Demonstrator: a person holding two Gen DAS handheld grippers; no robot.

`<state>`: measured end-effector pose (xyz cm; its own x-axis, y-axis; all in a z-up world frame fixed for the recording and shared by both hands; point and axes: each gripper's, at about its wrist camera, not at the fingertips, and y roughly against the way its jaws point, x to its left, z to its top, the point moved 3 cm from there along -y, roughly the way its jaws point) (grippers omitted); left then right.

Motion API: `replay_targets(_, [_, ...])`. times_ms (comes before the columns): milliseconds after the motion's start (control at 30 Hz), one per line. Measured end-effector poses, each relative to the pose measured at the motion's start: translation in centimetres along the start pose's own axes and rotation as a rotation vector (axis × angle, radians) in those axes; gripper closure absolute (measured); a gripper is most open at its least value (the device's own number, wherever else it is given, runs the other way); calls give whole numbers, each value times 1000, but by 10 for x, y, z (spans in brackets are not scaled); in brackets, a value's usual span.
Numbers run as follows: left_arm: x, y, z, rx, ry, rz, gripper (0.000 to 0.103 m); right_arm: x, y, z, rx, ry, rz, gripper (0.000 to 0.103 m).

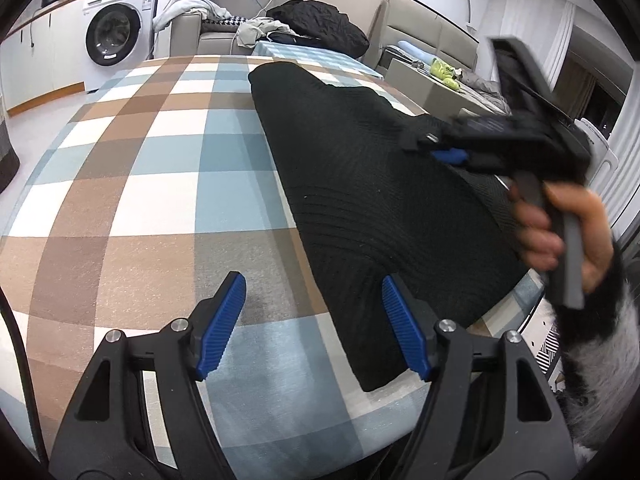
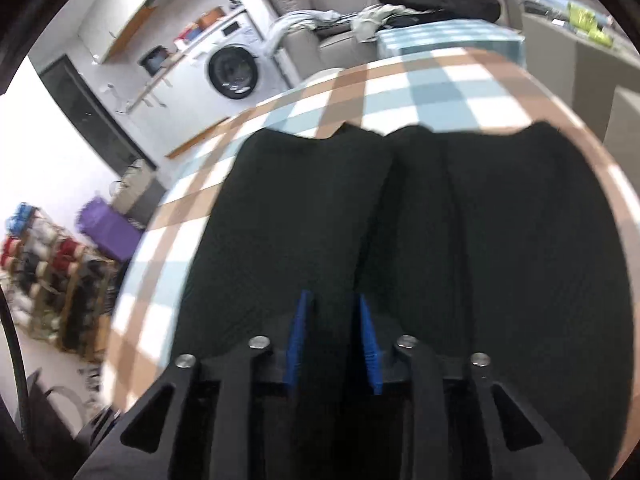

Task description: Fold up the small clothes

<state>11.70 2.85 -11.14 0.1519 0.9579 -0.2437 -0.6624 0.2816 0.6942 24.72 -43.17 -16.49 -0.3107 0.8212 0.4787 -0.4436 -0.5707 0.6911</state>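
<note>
We have a black knit garment point(image 1: 360, 184) lying flat on the checked tablecloth point(image 1: 152, 168), stretched along the right side of the table from the far edge to the near edge, where one corner reaches almost to the rim. In the right wrist view it shows as two panels lying side by side, with a seam or fold line running between them and notches along the far hem, so we judge a first lengthwise fold is either in place or being arranged; the exact kind of garment we cannot tell. Our right gripper point(image 2: 334, 344) sits low over the near part of the cloth with its blue pads point(image 2: 296, 344) set narrowly apart; dark fabric fills the gap, but blur keeps us from saying whether the pads pinch it or merely hover. Our left gripper point(image 1: 314, 324) hangs wide open at the near edge, one pad over bare tablecloth, the other over the garment's near corner, holding nothing. Next we judge each gripper needs a clean hold on an edge before lifting it across. The garment's right edge is hidden behind the right hand point(image 1: 560, 232) and its tool, and the washing machine point(image 1: 116, 32) and sofa clutter beyond are distorted.
</note>
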Motion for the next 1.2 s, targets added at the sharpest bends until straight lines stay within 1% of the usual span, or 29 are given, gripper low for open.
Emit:
replay_targets(100, [0, -1, 0, 2, -11, 3, 35, 3, 22, -36, 14, 26, 44, 71])
replay_targets(233, [-3, 0, -1, -3, -39, 17, 35, 9, 48, -81, -22, 97, 57, 71])
replay_targets(267, [-3, 0, -2, -2, -39, 17, 35, 12, 52, -91, -36, 126, 50, 73])
replay_targets(300, [-2, 0, -2, -1, -36, 16, 35, 15, 52, -97, -37, 160, 50, 79])
replay_targets(333, [-3, 0, -2, -1, -33, 16, 35, 18, 55, -101, -39, 178, 70, 94])
replay_targets(367, [-3, 1, -2, -2, -30, 16, 35, 19, 58, -101, -55, 175, 83, 97])
replay_targets(433, [-4, 3, -2, -10, -32, 18, 35, 22, 76, -96, -124, 172, 117, 98])
replay_targets(500, [-5, 7, -2, -26, -38, 18, 35, 21, 79, -98, -115, 178, 70, 98])
replay_targets(600, [-8, 11, -1, -51, -38, 19, 35, 11, 63, -105, -62, 178, -28, 98])
replay_targets(633, [-10, 14, 0, -64, -38, 11, 35, 10, 59, -108, -47, 178, -38, 98])
replay_targets(700, [-15, 22, 1, -98, -42, -20, 35, 9, 61, -111, -59, 161, -27, 92])
replay_targets(767, [-23, 28, 1, -119, -62, -47, 35, 7, 64, -111, -54, 138, -8, 78])
replay_targets(867, [-39, 29, 1, -123, -109, -84, 35, 3, 77, -117, -78, 125, 41, 71])
replay_targets(967, [-54, 20, -3, -91, -162, -99, 35, 4, 83, -128, -80, 146, 55, 67])
replay_targets(1033, [-64, 14, -10, -60, -202, -101, 35, 1, 80, -128, -75, 167, 31, 66])
replay_targets(1100, [-72, 10, -17, -45, -251, -76, 33, -2, 77, -123, -75, 174, 2, 66])
replay_targets(1200, [-79, 4, -24, -13, -306, -47, 30, -6, 76, -122, -68, 160, 19, 65])
